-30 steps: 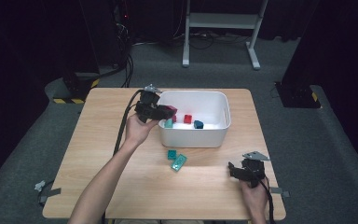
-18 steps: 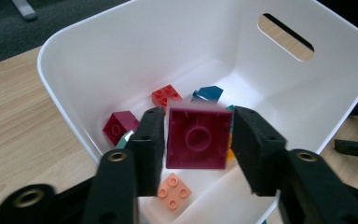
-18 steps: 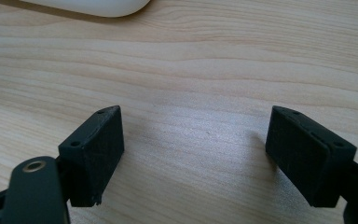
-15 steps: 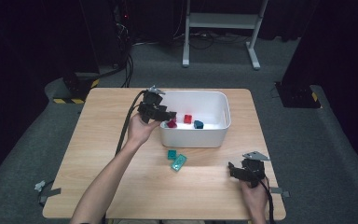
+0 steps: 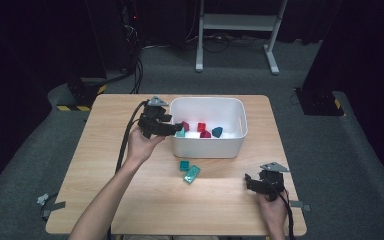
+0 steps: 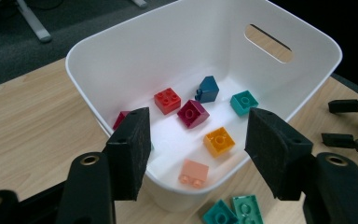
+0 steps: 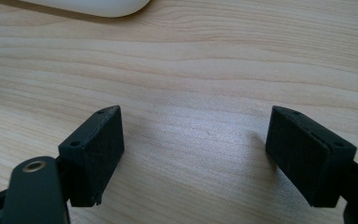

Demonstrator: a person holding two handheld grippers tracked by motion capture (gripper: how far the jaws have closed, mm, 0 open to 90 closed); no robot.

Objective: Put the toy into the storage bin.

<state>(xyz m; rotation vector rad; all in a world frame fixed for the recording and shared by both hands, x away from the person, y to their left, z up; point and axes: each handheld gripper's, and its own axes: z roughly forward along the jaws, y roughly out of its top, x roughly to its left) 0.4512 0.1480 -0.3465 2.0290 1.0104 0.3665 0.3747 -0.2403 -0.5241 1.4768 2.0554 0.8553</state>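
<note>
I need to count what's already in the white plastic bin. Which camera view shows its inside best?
The left gripper view: it looks straight into the white plastic bin, so the bricks on its floor show separately, with the open jaws above the near rim. The high view shows the bin small, only a few bricks visible. The right gripper view catches just a rim edge.

High overhead on whole table point(image 5: 105, 200); fingers-level close-ups, left sharing the white bin point(image 6: 121, 51).

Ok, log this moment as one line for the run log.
left gripper: over white bin, jaws just opening, nothing between | right gripper: open above table | two teal bricks outside bin
</note>
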